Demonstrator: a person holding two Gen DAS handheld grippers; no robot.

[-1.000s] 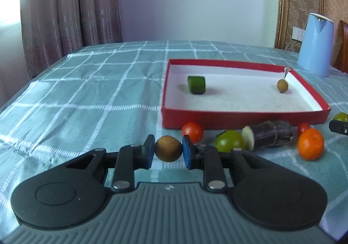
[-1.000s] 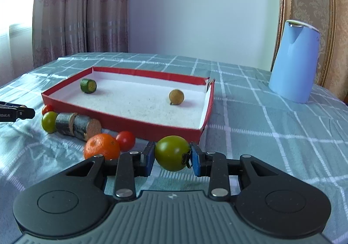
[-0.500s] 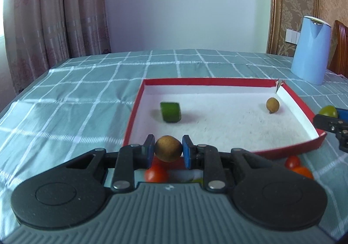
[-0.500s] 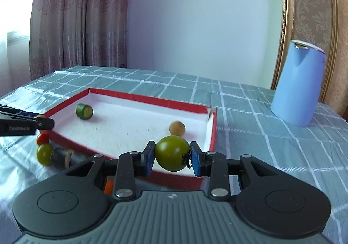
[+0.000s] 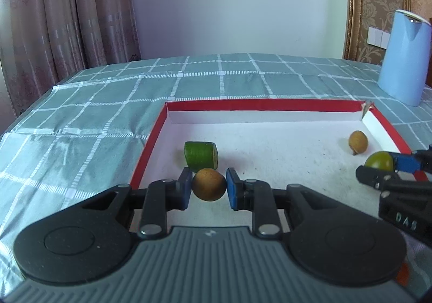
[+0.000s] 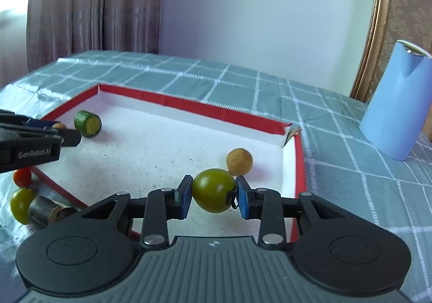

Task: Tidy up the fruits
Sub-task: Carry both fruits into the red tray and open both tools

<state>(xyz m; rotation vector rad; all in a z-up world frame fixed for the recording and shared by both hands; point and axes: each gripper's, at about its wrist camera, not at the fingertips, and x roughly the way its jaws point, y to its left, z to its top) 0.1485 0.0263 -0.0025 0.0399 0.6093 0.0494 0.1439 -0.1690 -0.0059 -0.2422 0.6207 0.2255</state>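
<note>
My left gripper (image 5: 209,188) is shut on a small brown round fruit (image 5: 209,184) and hangs over the left part of the red tray (image 5: 151,146), just in front of a green cucumber piece (image 5: 200,155). My right gripper (image 6: 214,192) is shut on a green tomato (image 6: 213,189) over the tray's right part (image 6: 300,168). A second brown fruit (image 6: 239,161) lies on the tray floor right behind the tomato. In the left wrist view the right gripper (image 5: 383,168) shows at the right edge with the tomato (image 5: 379,161).
A light blue kettle (image 6: 397,105) stands on the checked tablecloth right of the tray. In front of the tray's left side lie a red tomato (image 6: 22,177), another green tomato (image 6: 21,204) and a dark sugarcane piece (image 6: 47,212). Curtains hang behind.
Both grippers have moved forward from the table in front of the tray to above its white floor, each still holding its fruit. The loose fruits have dropped out of the left wrist view.
</note>
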